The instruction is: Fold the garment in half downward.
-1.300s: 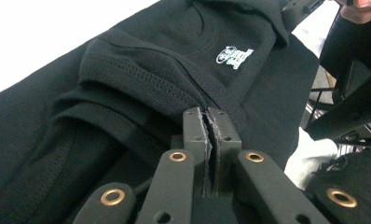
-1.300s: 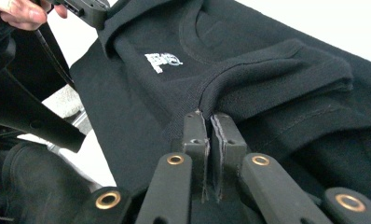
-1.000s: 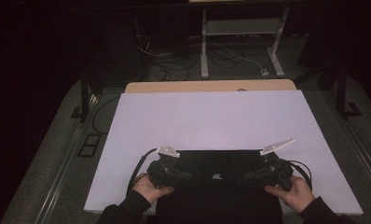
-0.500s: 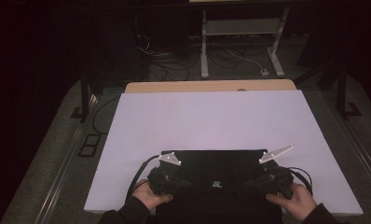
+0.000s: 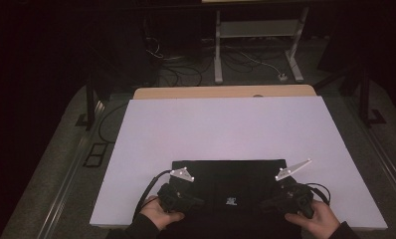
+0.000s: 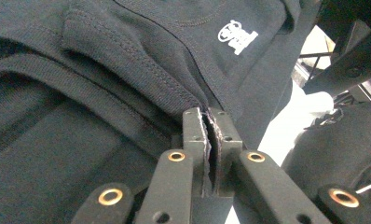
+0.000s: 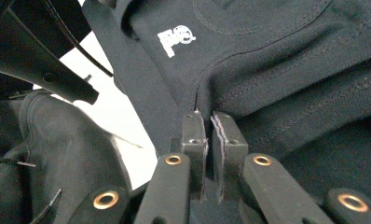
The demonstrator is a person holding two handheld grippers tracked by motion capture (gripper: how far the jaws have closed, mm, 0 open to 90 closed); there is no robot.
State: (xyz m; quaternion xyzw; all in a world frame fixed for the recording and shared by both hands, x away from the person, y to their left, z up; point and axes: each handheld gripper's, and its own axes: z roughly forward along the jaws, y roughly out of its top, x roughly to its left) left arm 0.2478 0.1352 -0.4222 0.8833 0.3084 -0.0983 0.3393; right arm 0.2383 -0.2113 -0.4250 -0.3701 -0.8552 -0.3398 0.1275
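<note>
A white rectangular worktop carries a black knit garment, folded flat at the near edge in the middle. A small white printed logo sits on the cloth, too small to read. The person's hands come in low from the near side, one at each lower corner of the garment. The left claw is pinched tight on a ribbed, stitched fold; the right claw is likewise clamped on a seamed edge.
</note>
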